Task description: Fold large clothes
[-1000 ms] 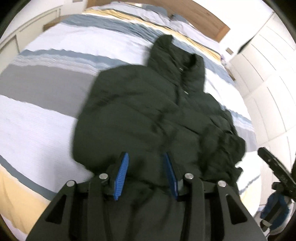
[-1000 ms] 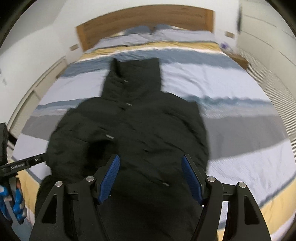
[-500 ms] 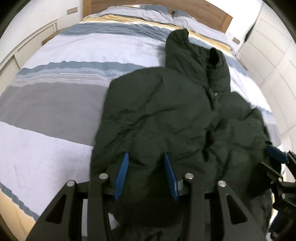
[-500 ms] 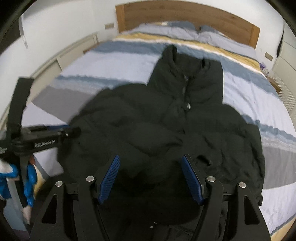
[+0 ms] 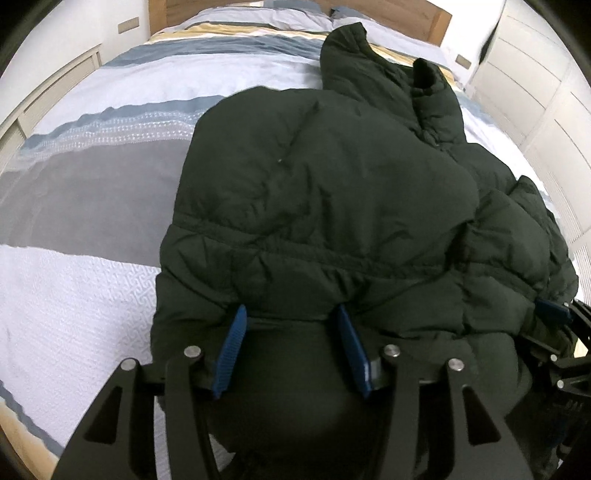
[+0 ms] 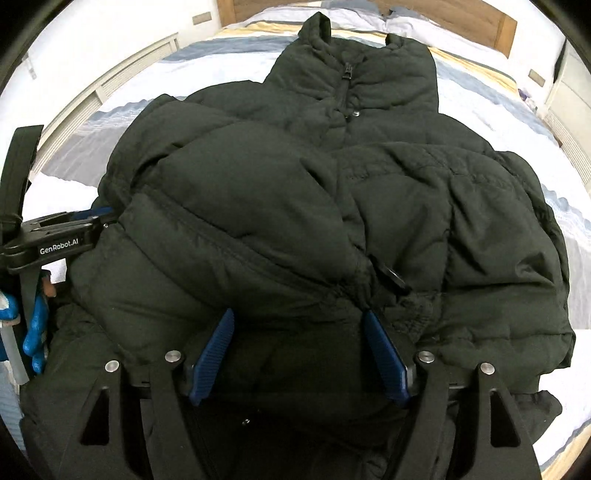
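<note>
Dark puffer jacket [image 6: 295,206] filling mid-frame on striped bed [image 5: 92,192], zipper [image 6: 347,74] visible only in right view, left claw [image 5: 291,332] opening around a jacket fold, right claw [image 6: 299,343] spread, fabric between.

A bed [image 5: 92,192] with a wooden headboard [image 6: 476,14] and a duvet striped in white, grey, blue and yellow carries a dark puffer jacket [image 6: 295,206] lying collar toward the pillows [image 5: 280,13], its lower part doubled over.
</note>
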{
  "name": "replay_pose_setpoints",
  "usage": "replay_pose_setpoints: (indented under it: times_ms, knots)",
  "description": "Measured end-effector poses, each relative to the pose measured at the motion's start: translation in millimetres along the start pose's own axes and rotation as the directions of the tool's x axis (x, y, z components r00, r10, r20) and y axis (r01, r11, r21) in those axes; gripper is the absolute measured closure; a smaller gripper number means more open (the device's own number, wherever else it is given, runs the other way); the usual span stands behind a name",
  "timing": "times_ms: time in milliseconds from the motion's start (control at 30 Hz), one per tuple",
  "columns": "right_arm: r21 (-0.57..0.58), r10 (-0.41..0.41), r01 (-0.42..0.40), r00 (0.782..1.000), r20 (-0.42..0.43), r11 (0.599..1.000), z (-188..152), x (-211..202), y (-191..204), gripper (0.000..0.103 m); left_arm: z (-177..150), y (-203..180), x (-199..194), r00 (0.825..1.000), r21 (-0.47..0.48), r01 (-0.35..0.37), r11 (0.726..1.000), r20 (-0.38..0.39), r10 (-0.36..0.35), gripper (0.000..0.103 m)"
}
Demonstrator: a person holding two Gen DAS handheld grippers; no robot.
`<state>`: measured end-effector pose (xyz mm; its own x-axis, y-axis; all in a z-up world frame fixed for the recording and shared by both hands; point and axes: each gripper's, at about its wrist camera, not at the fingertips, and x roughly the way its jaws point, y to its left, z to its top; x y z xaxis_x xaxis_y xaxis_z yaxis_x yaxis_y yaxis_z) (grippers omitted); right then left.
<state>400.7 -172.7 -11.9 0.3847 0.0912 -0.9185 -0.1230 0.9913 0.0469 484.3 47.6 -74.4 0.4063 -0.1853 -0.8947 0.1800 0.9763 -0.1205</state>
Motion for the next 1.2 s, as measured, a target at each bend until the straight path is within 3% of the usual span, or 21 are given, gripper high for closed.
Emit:
replay_pose_setpoints:
  times_ms: [100,233,433,700,833,1200]
  knots:
    - [0.009,0.001,-0.001,1.000,-0.024,1.000,3.2,-10.2,-0.9,0.031,9.3,1.9,-22.0,1.000,-0.010,-0.004,1.000,0.024,0.005,0.053]
    - [-0.018,0.014,-0.013,0.999,0.033,1.000,12.1,-38.0,3.4,0.031,36.5,-4.8,-45.6,0.995,0.026,-0.012,1.000,0.103,0.010,0.053]
    - [-0.064,0.032,-0.024,0.992,0.123,0.998,40.8,-57.0,8.3,0.031,81.0,-25.0,-23.9,0.990,0.055,-0.060,0.997,0.130,0.053,0.053]
    - [-0.099,0.019,-0.015,0.999,0.039,0.995,32.2,-2.3,-8.5,0.030,66.6,-36.0,32.6,0.991,0.094,-0.122,0.988,0.070,0.115,0.051]
    - [-0.064,0.055,-0.052,0.998,0.038,0.997,28.3,9.6,-19.4,0.027,65.5,-35.1,40.5,0.991,0.088,-0.124,0.988,0.067,0.118,0.050]
    - [-0.067,0.059,-0.056,0.998,0.037,0.996,28.1,11.9,-18.0,0.025,62.7,-35.9,40.4,0.989,0.083,-0.137,0.987,0.073,0.131,0.049]
